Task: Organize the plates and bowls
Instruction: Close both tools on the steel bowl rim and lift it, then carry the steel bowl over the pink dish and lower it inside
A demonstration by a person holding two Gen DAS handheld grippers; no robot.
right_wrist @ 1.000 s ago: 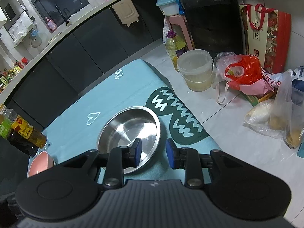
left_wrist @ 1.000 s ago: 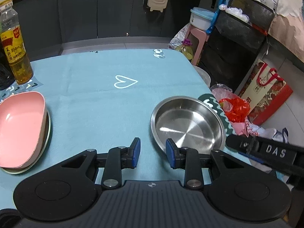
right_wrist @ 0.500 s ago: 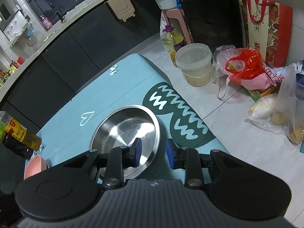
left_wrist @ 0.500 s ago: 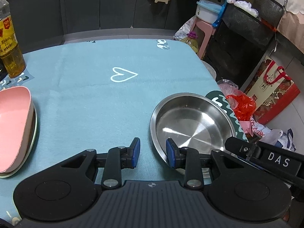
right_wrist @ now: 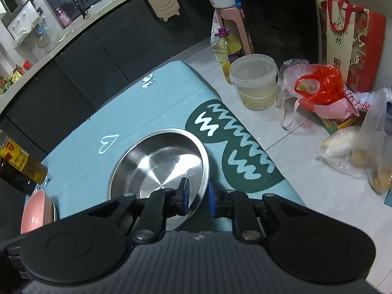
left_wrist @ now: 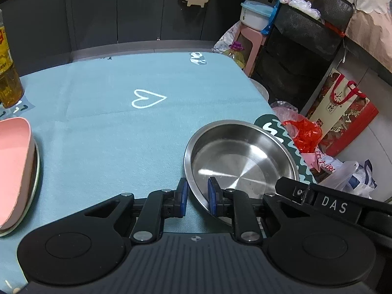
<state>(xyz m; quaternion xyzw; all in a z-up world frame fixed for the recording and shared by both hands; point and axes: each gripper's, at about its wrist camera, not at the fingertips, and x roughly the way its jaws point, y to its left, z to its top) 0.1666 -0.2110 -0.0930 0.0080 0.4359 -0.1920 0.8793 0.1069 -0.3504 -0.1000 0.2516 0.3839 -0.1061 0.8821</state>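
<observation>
A round steel plate (left_wrist: pixel 241 161) lies on the blue tablecloth near the table's right edge; it also shows in the right wrist view (right_wrist: pixel 159 169). My left gripper (left_wrist: pixel 197 197) is open, its jaws straddling the plate's near left rim. My right gripper (right_wrist: pixel 198 197) is open, its jaws straddling the plate's near right rim. A pink bowl (left_wrist: pixel 13 166) sits on a pale plate (left_wrist: pixel 34 183) at the table's left edge, and shows small in the right wrist view (right_wrist: pixel 34 212).
An oil bottle (left_wrist: pixel 7 73) stands at the back left of the table (left_wrist: pixel 122 134). On the floor to the right are a plastic tub (right_wrist: pixel 254 80), a red bag (right_wrist: pixel 318 85), a red gift bag (right_wrist: pixel 350 46) and an oil jug (right_wrist: pixel 226 46).
Both grippers have moved in toward the steel plate, so its rim now sits between each pair of jaws. The plate has not moved.
</observation>
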